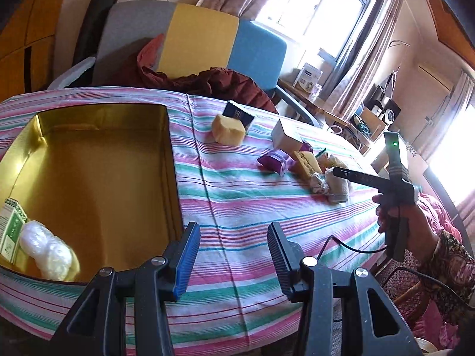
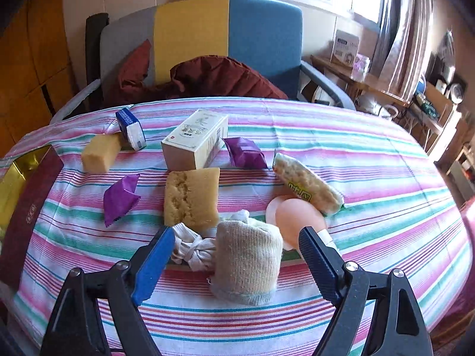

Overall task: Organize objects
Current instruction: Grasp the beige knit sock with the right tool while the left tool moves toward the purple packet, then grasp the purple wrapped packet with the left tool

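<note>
A gold-lined tin box (image 1: 173, 160) sits on the striped tablecloth at the left; a green carton (image 1: 10, 231) and a white plastic-wrapped bundle (image 1: 44, 247) lie in it. My left gripper (image 1: 233, 259) is open and empty just right of the box's near corner. My right gripper (image 2: 234, 259) is open, its jaws either side of a rolled beige sock (image 2: 248, 262) without gripping it. Around it lie a white knotted cloth (image 2: 193, 246), a yellow sponge (image 2: 191, 197), a peach egg-shaped thing (image 2: 298, 218), a wrapped cracker bar (image 2: 307, 185), two purple packets (image 2: 120, 198), a cream carton (image 2: 196, 139).
A yellow block (image 2: 99, 152) and a blue-white small box (image 2: 130, 130) lie farther back left. The tin's maroon wall (image 2: 28, 210) shows at the left edge. An armchair (image 2: 261, 35) with a dark red jacket stands behind the table. A cluttered sideboard (image 2: 371, 80) runs along the right.
</note>
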Available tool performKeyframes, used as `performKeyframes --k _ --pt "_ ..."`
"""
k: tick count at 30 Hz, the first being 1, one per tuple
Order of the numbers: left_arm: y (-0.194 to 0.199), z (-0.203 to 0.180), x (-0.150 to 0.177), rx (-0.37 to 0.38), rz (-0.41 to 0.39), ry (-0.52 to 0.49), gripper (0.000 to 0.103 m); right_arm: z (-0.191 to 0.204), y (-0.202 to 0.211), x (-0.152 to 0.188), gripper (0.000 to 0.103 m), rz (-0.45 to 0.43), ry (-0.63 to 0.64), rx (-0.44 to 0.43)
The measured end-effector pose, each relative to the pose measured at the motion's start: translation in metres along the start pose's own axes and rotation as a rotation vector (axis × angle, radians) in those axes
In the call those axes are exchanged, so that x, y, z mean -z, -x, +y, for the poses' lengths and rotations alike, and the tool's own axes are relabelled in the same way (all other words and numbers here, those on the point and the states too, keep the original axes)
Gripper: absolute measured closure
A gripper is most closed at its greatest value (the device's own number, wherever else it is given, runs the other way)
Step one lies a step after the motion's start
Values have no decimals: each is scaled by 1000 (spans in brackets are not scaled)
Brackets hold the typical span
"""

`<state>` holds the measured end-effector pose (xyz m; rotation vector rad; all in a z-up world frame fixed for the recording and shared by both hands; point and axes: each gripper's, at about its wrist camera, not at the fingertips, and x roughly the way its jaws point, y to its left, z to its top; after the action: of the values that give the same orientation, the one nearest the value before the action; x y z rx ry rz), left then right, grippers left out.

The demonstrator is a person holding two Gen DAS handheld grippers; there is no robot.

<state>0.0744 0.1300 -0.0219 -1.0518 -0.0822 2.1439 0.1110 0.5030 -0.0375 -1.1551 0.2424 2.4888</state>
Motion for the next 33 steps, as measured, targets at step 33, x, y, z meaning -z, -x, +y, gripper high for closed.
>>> performKeyframes --k 33 --pt "-171 -63 -87 86 232 115 31 -41 -17 1 50 144 -245 -82"
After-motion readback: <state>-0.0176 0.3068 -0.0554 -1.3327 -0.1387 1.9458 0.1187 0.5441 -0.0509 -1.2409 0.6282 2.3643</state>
